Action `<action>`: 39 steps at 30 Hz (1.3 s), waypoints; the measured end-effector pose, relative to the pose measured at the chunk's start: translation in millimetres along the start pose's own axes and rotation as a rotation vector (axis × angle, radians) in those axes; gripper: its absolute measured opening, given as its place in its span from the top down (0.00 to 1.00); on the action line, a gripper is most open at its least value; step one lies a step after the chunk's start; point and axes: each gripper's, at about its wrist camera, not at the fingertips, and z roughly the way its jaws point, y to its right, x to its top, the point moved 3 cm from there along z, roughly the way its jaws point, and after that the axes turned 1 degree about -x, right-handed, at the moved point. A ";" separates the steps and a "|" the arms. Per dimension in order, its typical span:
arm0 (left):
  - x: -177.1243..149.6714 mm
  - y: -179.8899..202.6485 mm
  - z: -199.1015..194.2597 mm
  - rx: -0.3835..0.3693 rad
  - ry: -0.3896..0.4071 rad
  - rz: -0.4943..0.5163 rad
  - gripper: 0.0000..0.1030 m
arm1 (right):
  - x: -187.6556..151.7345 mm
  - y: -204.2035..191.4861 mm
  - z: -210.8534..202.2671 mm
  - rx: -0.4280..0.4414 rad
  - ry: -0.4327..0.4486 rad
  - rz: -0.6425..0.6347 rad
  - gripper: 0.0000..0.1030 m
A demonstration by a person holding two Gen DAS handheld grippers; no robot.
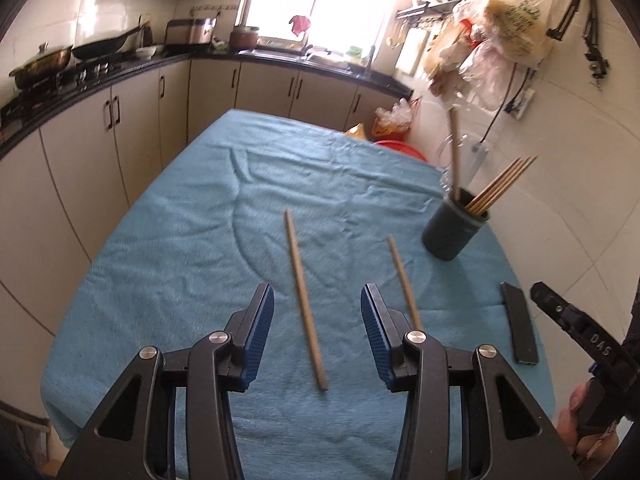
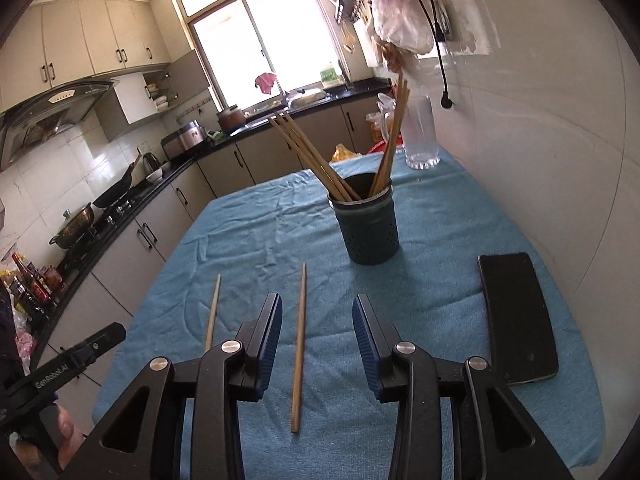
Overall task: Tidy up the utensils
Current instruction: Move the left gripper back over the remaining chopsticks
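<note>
Two loose wooden chopsticks, one (image 1: 304, 300) framed by the left gripper (image 1: 317, 334), the other (image 2: 299, 344) by the right gripper (image 2: 316, 344), lie on the blue cloth-covered table (image 2: 420, 320); both jaws open, empty. Thin sticks could roll aside, or snag on the dark perforated holder's (image 2: 370, 228) crowded rim.

A table draped in a wrinkled blue cloth (image 2: 440, 280) carries two loose wooden chopsticks (image 2: 299, 344), lying apart. A dark perforated utensil holder (image 2: 370, 232), a clear ribbed glass (image 2: 420, 136) and a black phone (image 2: 516, 316) also rest on it.

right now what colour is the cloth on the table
Light blue cloth, plain and somewhat wrinkled. The right wrist view shows it best.
</note>
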 end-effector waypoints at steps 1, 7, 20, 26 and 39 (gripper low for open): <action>-2.2 -5.7 6.8 0.015 -0.012 -0.008 0.57 | -0.9 1.8 4.4 0.001 -0.014 0.006 0.61; -13.5 -37.7 45.5 0.074 -0.079 -0.063 0.57 | -9.4 4.7 35.8 0.006 -0.092 0.021 0.61; -17.0 -79.6 97.7 0.159 -0.098 -0.092 0.53 | -8.8 -18.2 107.6 0.013 -0.229 -0.044 0.61; -16.4 -72.9 101.2 0.177 -0.101 -0.057 0.49 | 4.2 -32.8 156.2 0.048 -0.320 -0.087 0.61; -15.8 -76.0 99.7 0.140 -0.096 -0.069 0.47 | 0.4 -54.1 218.4 -0.057 -0.488 -0.173 0.86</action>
